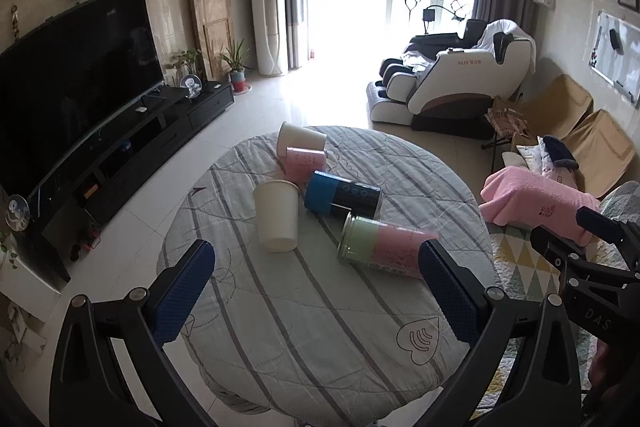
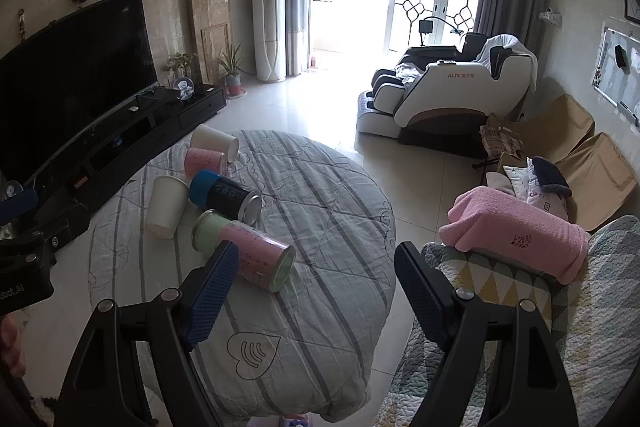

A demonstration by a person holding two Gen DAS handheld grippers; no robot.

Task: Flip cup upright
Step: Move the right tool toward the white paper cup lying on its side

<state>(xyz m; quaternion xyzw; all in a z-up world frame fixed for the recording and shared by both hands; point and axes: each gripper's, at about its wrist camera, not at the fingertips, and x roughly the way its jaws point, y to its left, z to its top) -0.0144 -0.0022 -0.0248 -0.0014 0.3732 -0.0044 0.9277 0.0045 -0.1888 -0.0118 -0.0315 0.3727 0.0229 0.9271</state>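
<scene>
Now both grippers hover above the near edge of the round table [image 1: 280,347], fingers spread wide, nothing between them. Left gripper [image 1: 316,291] faces the cluster: a white paper cup [image 1: 277,221] standing mouth-down, with a blue-and-black can [image 1: 343,198] and a green-and-pink can [image 1: 386,247] lying on their sides just beside it. Farther back, a pink cup [image 1: 303,163] and another white cup [image 1: 300,139] lie tipped. Right gripper [image 2: 316,291] sits off toward the sofa; only its view shows the can's open end [image 2: 282,269]. A pink towel [image 2: 516,235] drapes the armrest.
</scene>
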